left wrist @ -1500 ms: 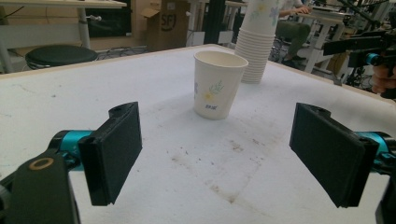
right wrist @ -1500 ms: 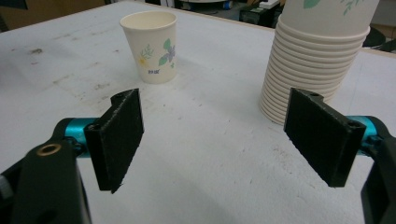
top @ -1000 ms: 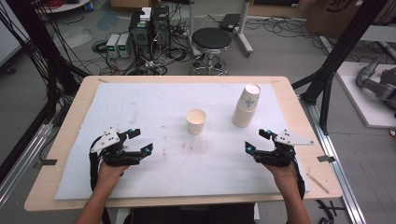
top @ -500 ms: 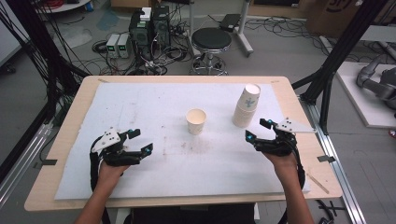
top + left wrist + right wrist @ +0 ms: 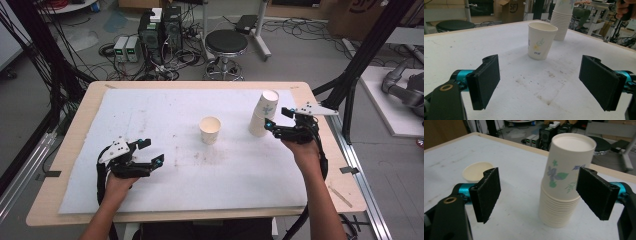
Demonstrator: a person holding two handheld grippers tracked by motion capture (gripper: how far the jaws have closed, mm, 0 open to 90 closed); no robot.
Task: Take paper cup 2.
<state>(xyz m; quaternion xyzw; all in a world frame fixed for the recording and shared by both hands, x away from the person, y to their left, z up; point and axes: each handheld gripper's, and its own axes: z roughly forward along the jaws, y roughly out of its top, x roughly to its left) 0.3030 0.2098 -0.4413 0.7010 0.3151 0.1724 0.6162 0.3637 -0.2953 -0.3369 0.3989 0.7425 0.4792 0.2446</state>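
Tapered paper cup stack (image 5: 564,192), floral print, between open right gripper (image 5: 544,195) pads

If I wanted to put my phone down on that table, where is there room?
Plenty: the white mat is bare across its far left, and along the near edge between the left gripper and the right hand. It is crowded at the far right, where the right gripper closes in on the cup stack, near the single cup.

A cardboard box (image 5: 512,10) behind the table reads "SF"; the cup's small print is illegible.
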